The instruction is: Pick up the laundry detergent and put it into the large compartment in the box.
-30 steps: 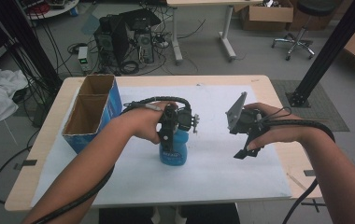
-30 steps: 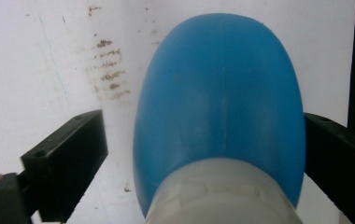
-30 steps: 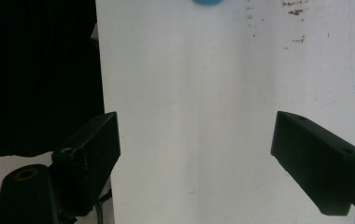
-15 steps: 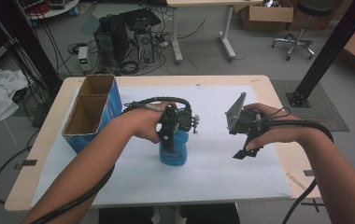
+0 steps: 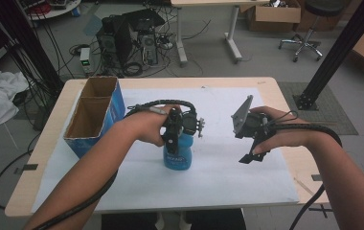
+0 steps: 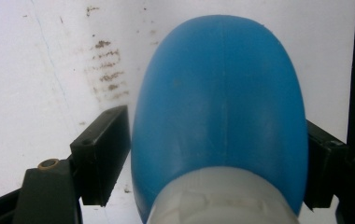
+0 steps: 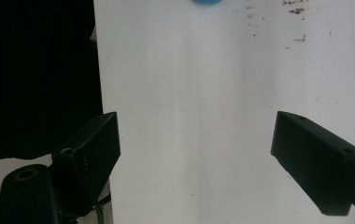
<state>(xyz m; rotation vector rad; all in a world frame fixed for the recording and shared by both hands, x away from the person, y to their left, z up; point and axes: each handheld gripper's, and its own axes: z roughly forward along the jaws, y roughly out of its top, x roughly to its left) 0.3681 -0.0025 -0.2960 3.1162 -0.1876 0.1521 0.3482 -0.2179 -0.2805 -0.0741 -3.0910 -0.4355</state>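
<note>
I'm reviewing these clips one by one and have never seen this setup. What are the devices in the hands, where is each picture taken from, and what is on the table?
A person holds a hand-operated two-jaw gripper in each hand; there is no robot arm. The high view looks down on the table from above the person's side. The other two come from cameras riding on each gripper, looking along its black jaws.

On the white sheet covering the wooden table stand a blue plastic bottle and, at the left, an open blue cardboard box with two compartments.

The left gripper has just been closing around the bottle's upper part; its pads sit against both sides. The right gripper hangs open over bare sheet, holding nothing.
</note>
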